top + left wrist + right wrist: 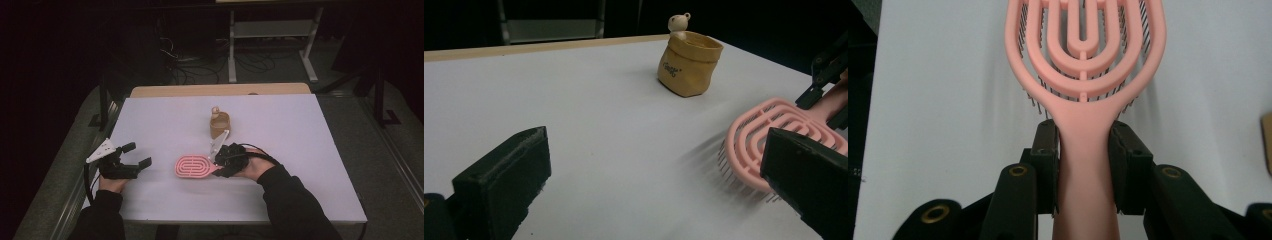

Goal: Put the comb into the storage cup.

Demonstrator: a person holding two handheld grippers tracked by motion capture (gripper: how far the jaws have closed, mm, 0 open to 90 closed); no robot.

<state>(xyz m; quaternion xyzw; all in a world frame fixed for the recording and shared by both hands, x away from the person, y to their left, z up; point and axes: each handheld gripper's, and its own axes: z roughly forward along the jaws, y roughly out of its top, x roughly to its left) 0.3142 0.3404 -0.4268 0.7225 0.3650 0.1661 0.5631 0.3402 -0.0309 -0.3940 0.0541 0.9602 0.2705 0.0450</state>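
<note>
Dim surroundings frame a pale lavender-white table (310, 165) with a strip of light wood along its far edge; beyond it stand a grey metal frame (272, 40) and loose cables (200, 70) on the floor. Near the middle of the table sits a small tan pouch (689, 65), soft-walled, rolled over at the rim and open at the top; a little cream bear-shaped head (679, 22) rises from its far rim, and what else it holds cannot be seen. Dark lettering is printed on the pouch's side, too small to read with certainty. Nearer the person lies the task's thing, a pink hairbrush (192, 167) of smooth plastic: an oval, open-work head of concentric loops, thin dark bristles beneath it, and a flat handle that tapers toward the right hand. In the left gripper view the head stands slightly off the table, its shadow falling below. The right claw (1083, 167) is clamped on the handle just behind the head, one black pad pressing each side. The left claw (132, 156) rests at the table's left edge, well apart from the brush, with its blocky black jaws apart and nothing between them; a grey three-cornered plate (102, 149) sits on top of it. Dark sleeves (290, 200) enter from the near side
</note>
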